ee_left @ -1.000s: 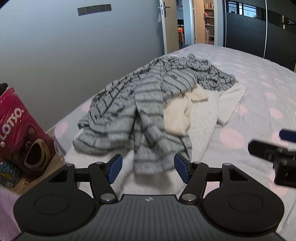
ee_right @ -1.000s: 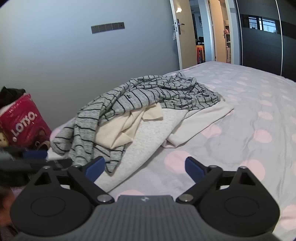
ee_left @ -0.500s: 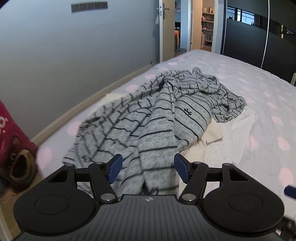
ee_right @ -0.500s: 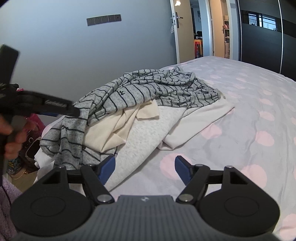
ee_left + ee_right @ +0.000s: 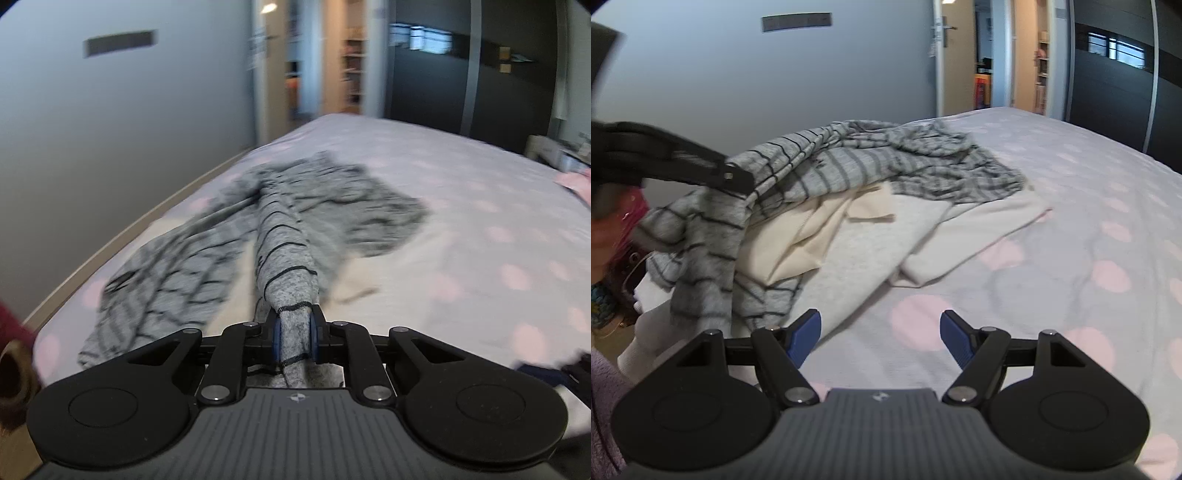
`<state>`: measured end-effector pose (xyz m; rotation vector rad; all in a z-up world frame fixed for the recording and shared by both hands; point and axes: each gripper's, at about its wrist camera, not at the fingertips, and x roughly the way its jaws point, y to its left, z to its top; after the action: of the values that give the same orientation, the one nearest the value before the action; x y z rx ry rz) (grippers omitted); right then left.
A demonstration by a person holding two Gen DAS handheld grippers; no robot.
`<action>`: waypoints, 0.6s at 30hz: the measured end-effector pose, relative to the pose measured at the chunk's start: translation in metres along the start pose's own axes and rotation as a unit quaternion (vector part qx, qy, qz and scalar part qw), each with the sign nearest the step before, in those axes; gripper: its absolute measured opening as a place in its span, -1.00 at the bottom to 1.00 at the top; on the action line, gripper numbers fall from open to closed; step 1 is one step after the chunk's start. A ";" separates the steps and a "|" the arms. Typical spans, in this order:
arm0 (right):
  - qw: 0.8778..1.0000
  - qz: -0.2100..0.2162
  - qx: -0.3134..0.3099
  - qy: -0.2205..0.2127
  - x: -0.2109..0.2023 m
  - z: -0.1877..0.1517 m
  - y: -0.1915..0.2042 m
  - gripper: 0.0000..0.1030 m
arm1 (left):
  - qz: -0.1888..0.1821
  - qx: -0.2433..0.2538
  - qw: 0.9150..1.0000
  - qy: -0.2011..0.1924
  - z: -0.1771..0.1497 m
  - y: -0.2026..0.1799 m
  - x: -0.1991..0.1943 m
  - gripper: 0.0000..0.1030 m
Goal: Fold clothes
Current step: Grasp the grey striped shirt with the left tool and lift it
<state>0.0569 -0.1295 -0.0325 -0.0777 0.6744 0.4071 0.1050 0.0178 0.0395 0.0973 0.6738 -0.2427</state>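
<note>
Striped knit: grey top [image 5: 284,258] with dark stripes, topmost of the pile at the bed's near-left edge.
Left gripper [image 5: 294,338]: my jaws are closing, and a bunched fold of the top sits between the blue pads, which already press it.
Long axis: from that pinch the top runs straight away from me, a taut ridge toward the far bulk of the garment.
Right gripper [image 5: 880,334]: jaws stand apart with nothing between them, over bare bed [image 5: 1071,240].
Key relation: the top's hanging edge [image 5: 701,266] lies to the left of my right gripper and near it; I judge the right should take a second corner there.
Under the top: cream piece [image 5: 798,240] and white piece [image 5: 960,236], touching it.
Containers: none on the bed; a red bag [image 5: 631,221] beside it, contents unclear.
</note>
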 end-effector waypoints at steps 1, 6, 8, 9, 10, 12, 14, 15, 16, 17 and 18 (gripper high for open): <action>1.000 -0.007 0.009 0.000 -0.004 0.001 -0.004 0.44 | -0.019 0.011 1.000 -0.002 -0.002 -0.009 -0.008 -0.77; 0.997 -0.024 0.072 -0.004 -0.032 0.009 -0.033 0.44 | -0.083 0.073 0.994 0.016 -0.027 -0.061 -0.042 -0.78; 0.995 -0.026 0.094 -0.006 -0.045 0.012 -0.043 0.44 | -0.108 0.089 0.990 0.028 -0.040 -0.077 -0.055 -0.79; 0.994 -0.026 0.105 -0.007 -0.051 0.014 -0.048 0.45 | -0.116 0.104 0.987 0.033 -0.048 -0.085 -0.060 -0.79; 0.993 -0.024 0.118 -0.007 -0.056 0.014 -0.053 0.46 | -0.122 0.121 0.984 0.038 -0.055 -0.093 -0.066 -0.79; 0.989 -0.007 0.147 0.001 -0.064 0.014 -0.061 0.46 | -0.123 0.157 0.979 0.046 -0.070 -0.109 -0.078 -0.79; 0.985 0.021 0.173 0.016 -0.067 0.011 -0.065 0.47 | -0.132 0.174 0.974 0.058 -0.082 -0.119 -0.088 -0.79; 0.981 0.044 0.185 0.024 -0.069 0.008 -0.065 0.48 | -0.140 0.177 0.972 0.065 -0.086 -0.122 -0.090 -0.79; 0.978 0.065 0.195 0.032 -0.070 0.005 -0.064 0.48 | -0.147 0.181 0.970 0.072 -0.091 -0.124 -0.093 -0.79; 0.976 0.085 0.199 0.039 -0.070 0.002 -0.061 0.50 | -0.150 0.185 0.968 0.077 -0.096 -0.127 -0.095 -0.79; 0.974 0.101 0.197 0.049 -0.068 -0.001 -0.056 0.52 | -0.153 0.188 0.967 0.081 -0.100 -0.129 -0.098 -0.79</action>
<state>0.0299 -0.2042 0.0057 0.3521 0.8524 0.4590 -0.0623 -0.0718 0.0214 0.3818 0.7981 -0.6663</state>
